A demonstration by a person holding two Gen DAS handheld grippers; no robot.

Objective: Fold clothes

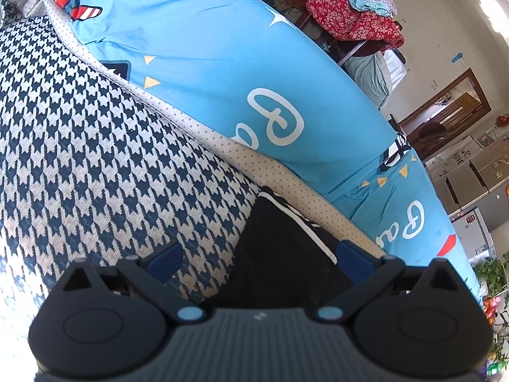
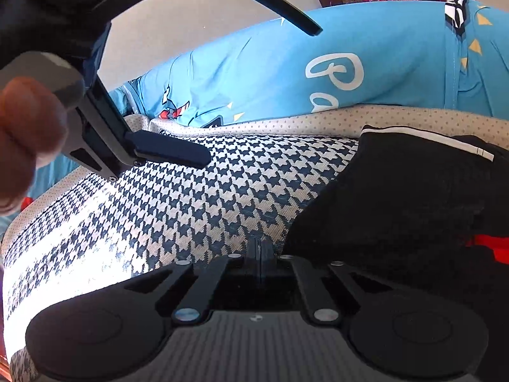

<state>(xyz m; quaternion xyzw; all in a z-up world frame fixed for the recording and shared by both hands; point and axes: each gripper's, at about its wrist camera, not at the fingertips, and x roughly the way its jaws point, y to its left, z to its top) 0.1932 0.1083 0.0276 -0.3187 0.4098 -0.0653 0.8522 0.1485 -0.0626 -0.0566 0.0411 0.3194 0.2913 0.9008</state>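
I am working over the houndstooth garment (image 2: 197,210), which is lying spread across the centre of both views on the blue bedcover (image 1: 206,47), flat so its edges can be folded. My right gripper (image 2: 261,254), at lower centre of its view, is showing its fingers pressed together at the garment's near edge; whether cloth is pinched I cannot tell. My left gripper (image 1: 256,256) is hovering with its fingers apart, seemingly ready to take a fold. A black garment (image 2: 397,197) is lying at the right, touching the houndstooth one.
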